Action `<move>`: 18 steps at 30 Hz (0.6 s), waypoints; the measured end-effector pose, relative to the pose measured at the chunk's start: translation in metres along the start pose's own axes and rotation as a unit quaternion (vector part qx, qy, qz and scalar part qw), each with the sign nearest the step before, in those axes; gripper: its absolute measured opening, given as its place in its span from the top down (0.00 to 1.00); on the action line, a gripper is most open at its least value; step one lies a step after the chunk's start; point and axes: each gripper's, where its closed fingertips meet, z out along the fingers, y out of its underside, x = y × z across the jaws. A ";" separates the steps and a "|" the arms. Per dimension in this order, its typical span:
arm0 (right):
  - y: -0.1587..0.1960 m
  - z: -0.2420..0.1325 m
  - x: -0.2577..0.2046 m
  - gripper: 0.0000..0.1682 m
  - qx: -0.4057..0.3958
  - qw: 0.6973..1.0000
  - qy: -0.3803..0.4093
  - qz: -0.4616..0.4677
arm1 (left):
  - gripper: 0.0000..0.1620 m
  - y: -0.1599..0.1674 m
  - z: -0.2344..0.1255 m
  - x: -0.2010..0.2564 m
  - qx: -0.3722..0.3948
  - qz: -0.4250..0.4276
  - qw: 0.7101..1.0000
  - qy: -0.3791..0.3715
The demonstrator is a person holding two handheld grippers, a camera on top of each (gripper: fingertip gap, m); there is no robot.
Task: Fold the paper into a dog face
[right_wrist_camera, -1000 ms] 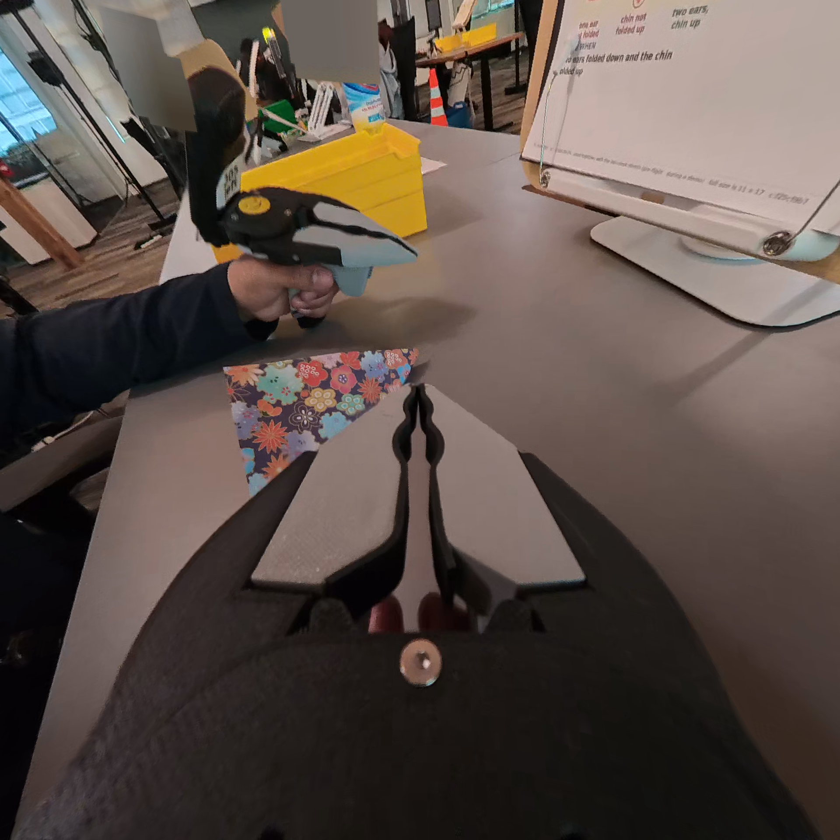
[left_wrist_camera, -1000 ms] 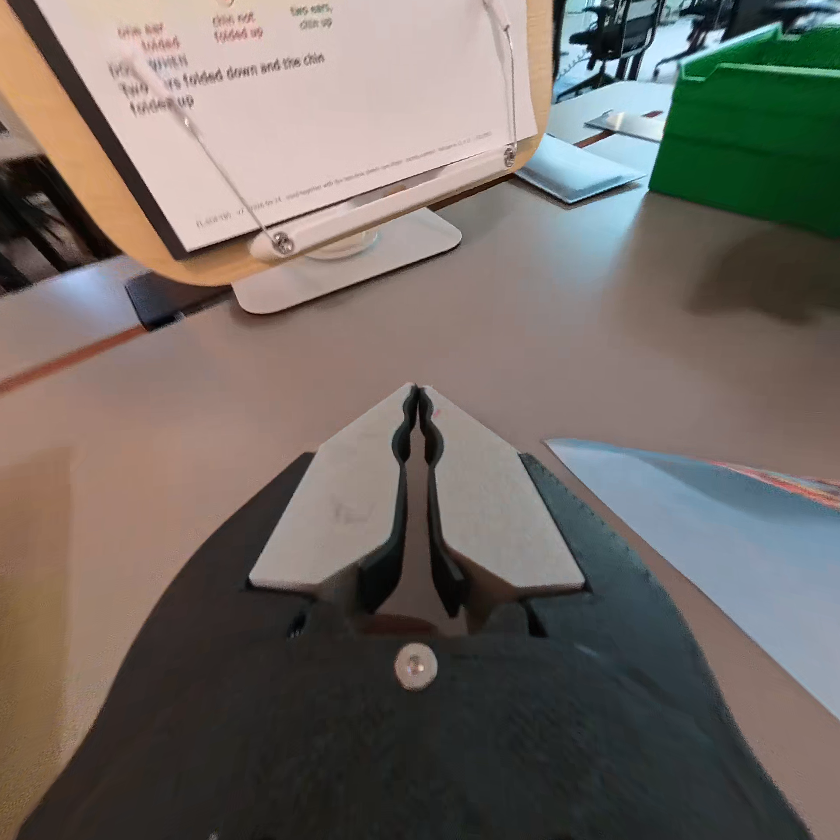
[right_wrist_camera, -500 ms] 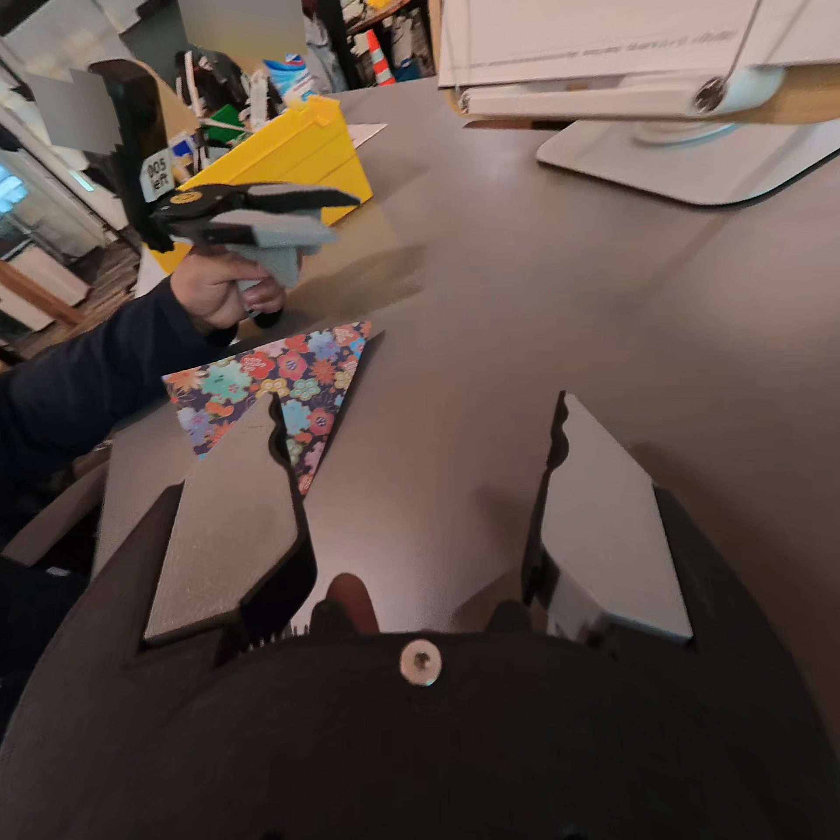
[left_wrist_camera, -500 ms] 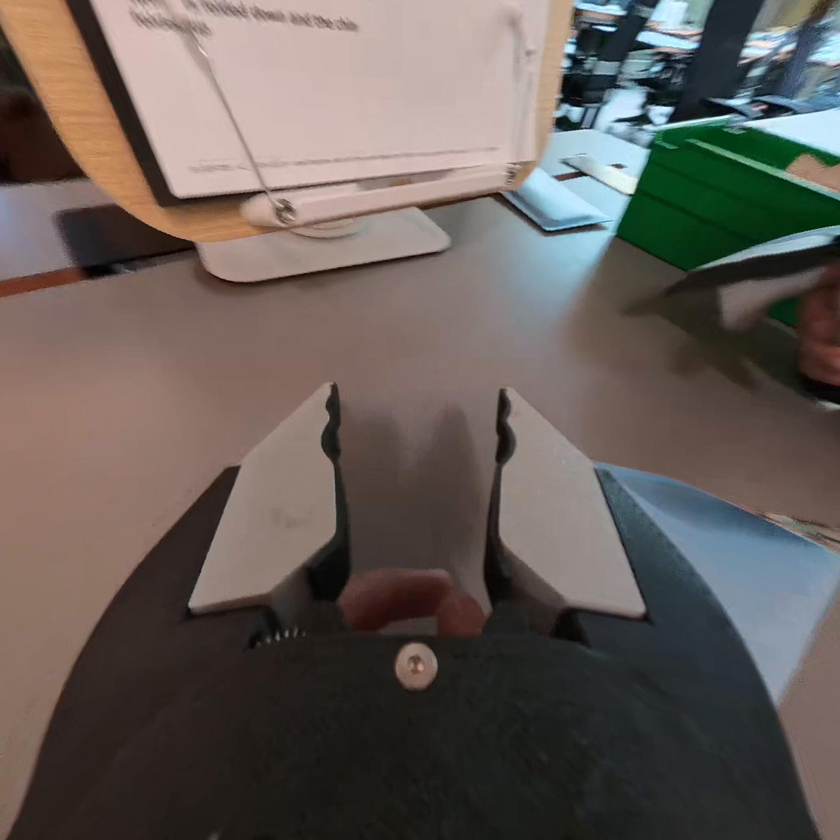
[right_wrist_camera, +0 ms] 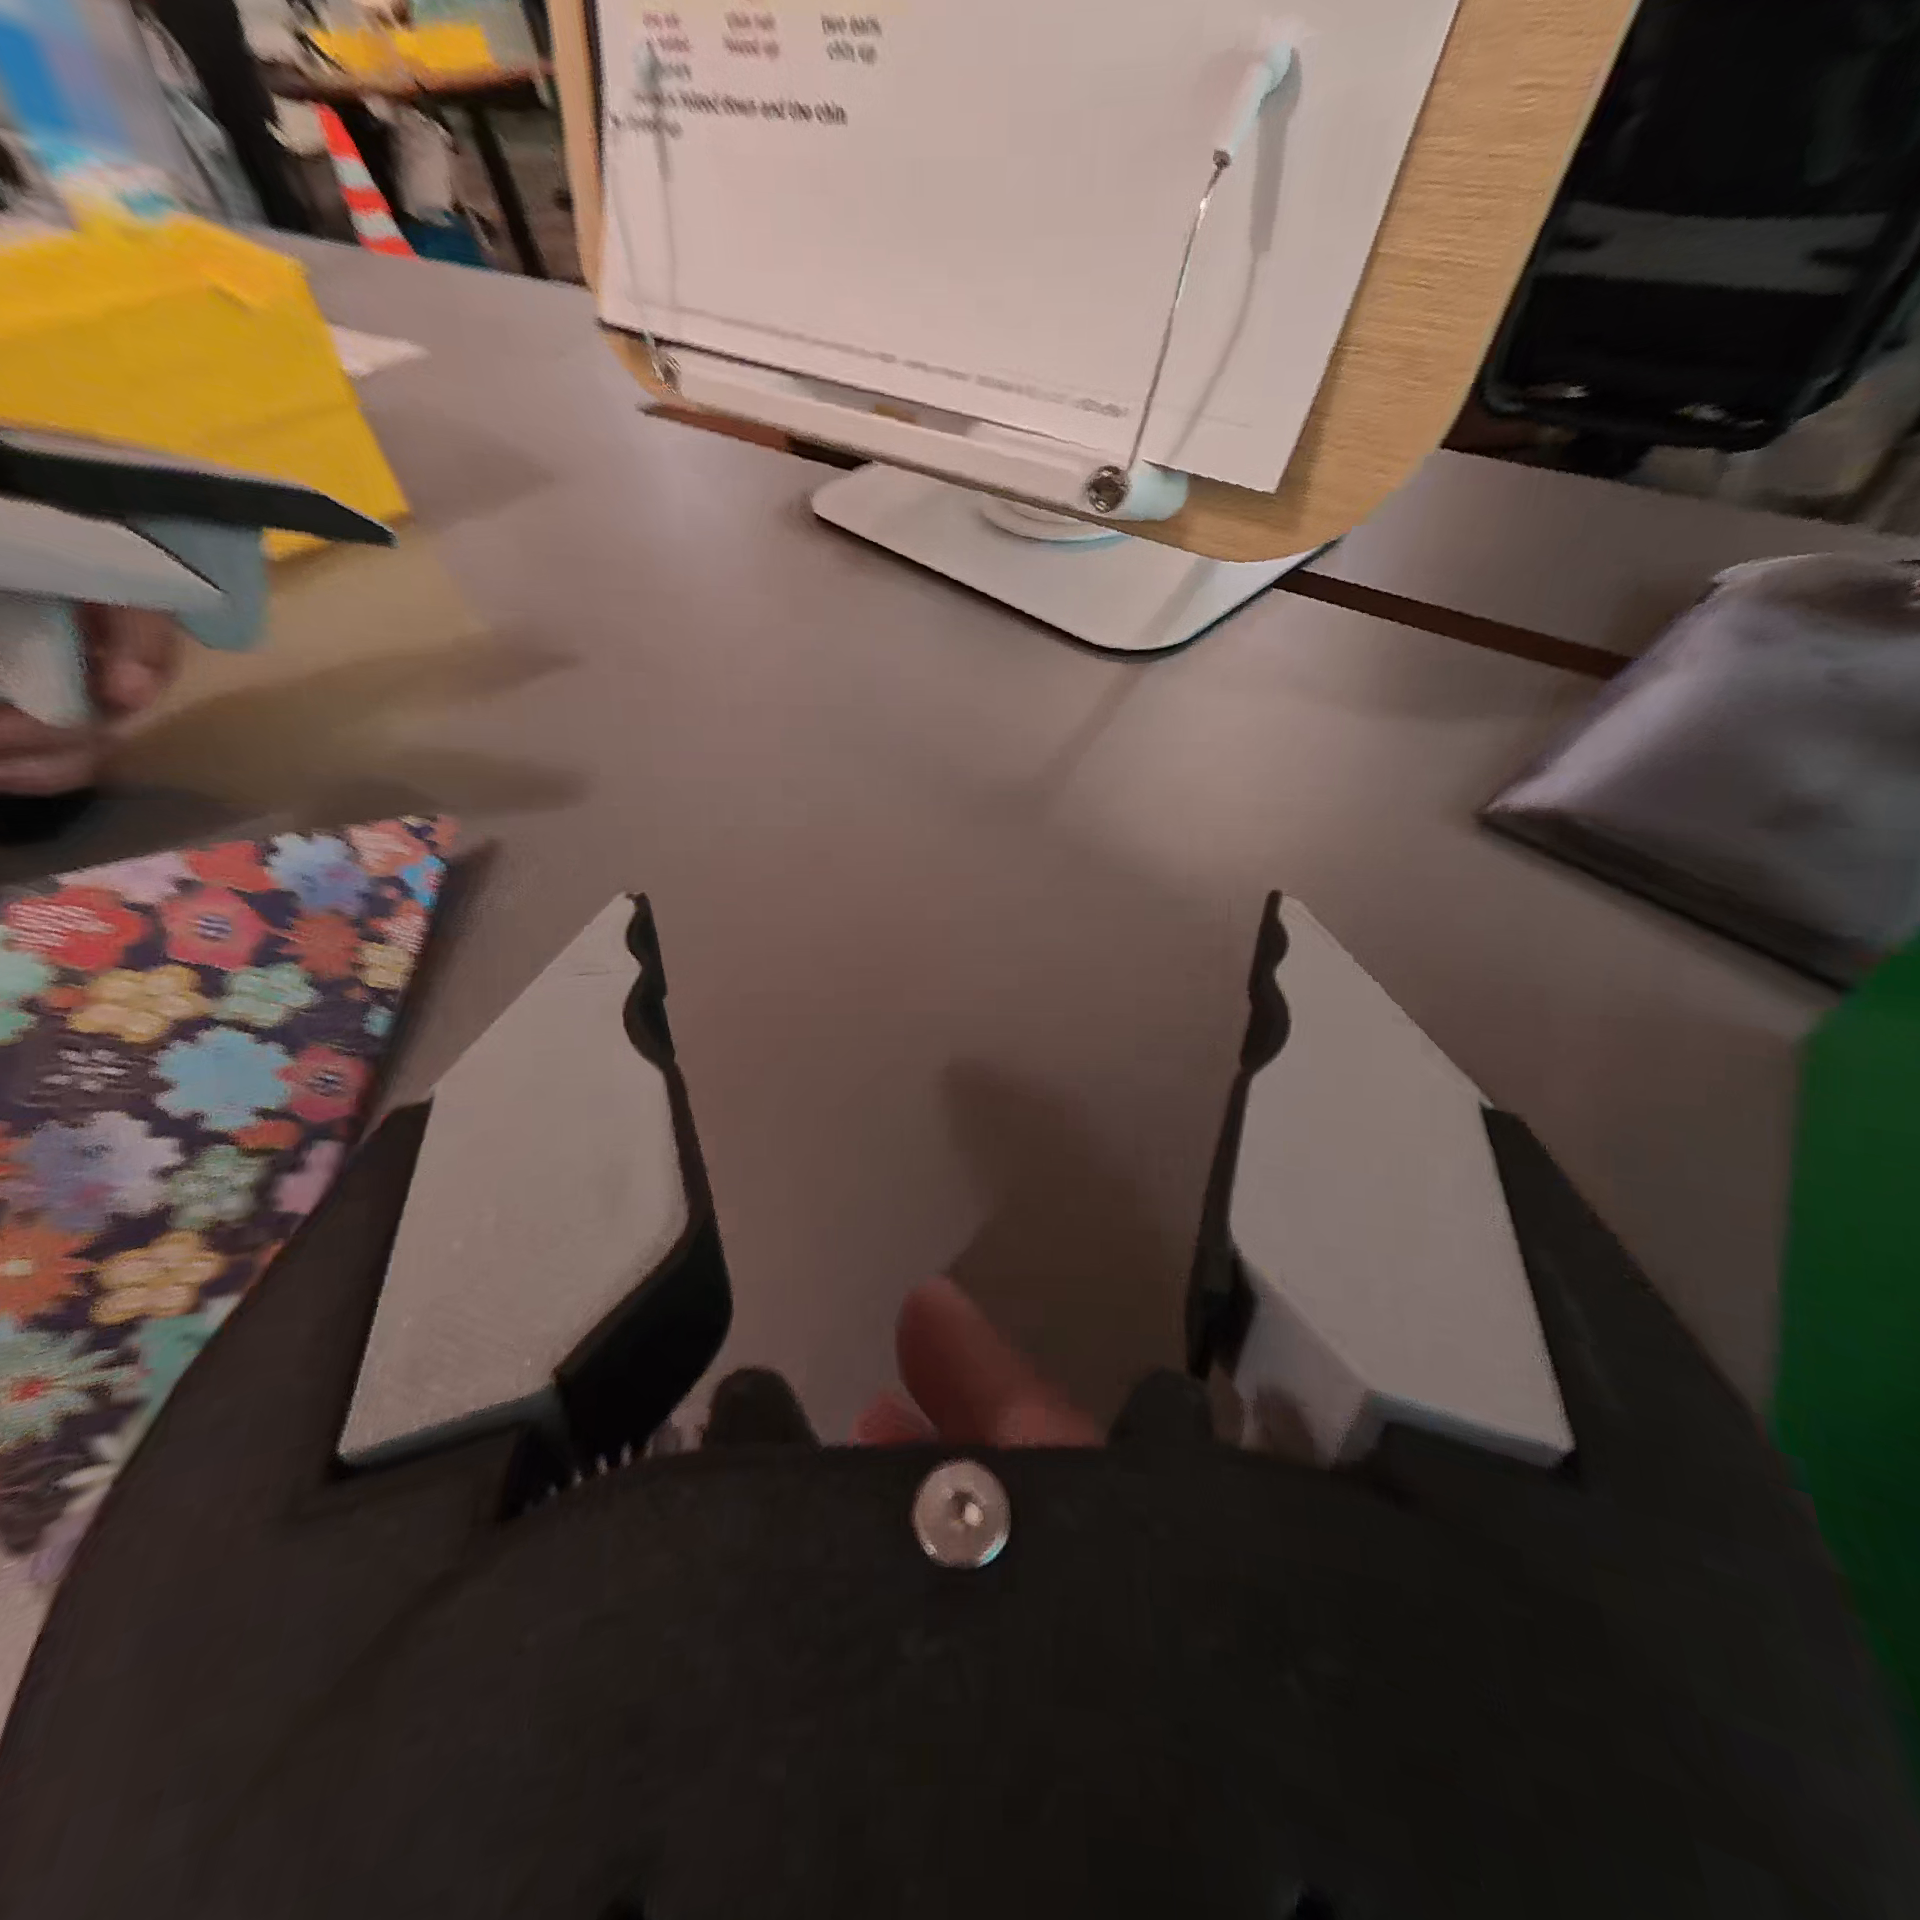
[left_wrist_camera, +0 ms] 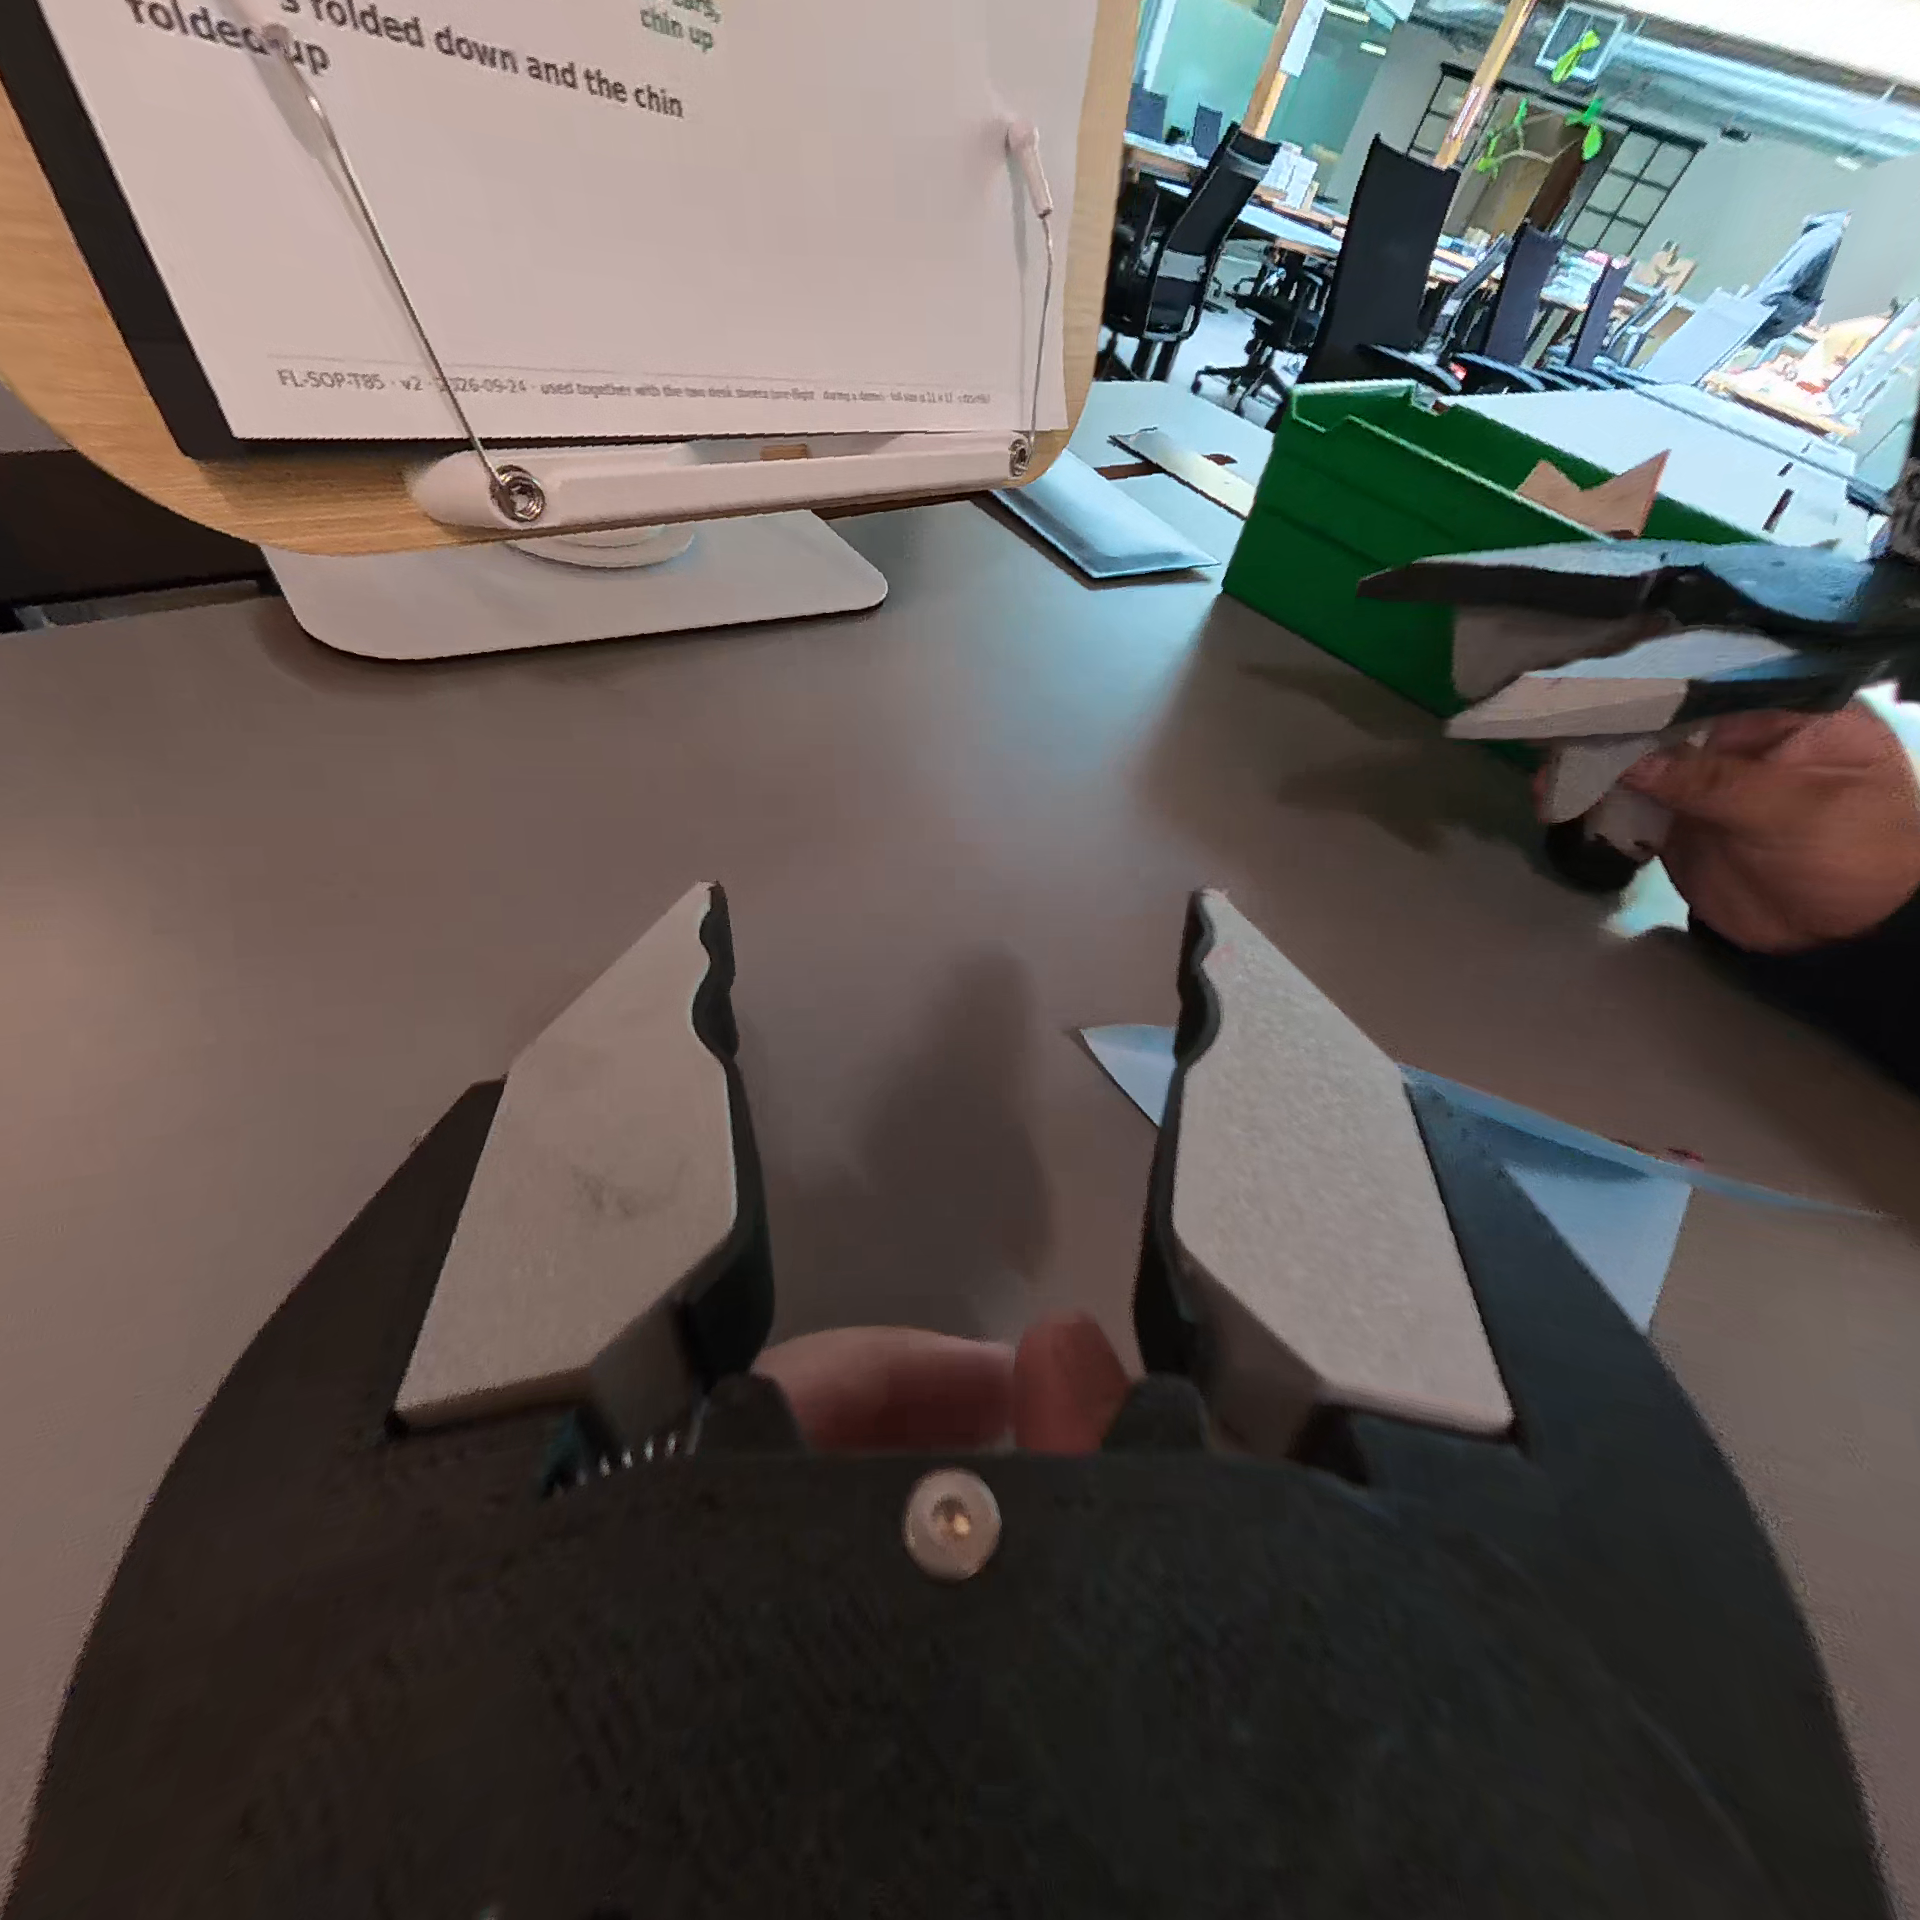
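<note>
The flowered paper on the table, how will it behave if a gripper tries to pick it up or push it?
The flowered paper looks thin and lies flat on the table, so it is probably floppy and very light. A push would likely slide it rather than lift it. One edge seems slightly raised, which may offer a pinch point.

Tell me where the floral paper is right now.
The floral paper lies flat on the grey table, low on the left of the right wrist view beside the open right gripper. In the left wrist view its pale blue underside shows by the left gripper.
</note>
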 end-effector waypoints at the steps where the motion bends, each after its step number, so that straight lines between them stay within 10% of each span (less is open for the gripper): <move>1: 0.002 0.000 0.002 0.33 -0.006 1.000 0.015 -0.018 | 0.48 0.001 0.000 0.002 -0.002 0.010 1.000 -0.002; 18: 0.012 0.000 0.012 0.31 -0.027 0.992 0.105 -0.068 | 0.53 0.002 -0.001 0.008 -0.001 0.073 0.997 -0.033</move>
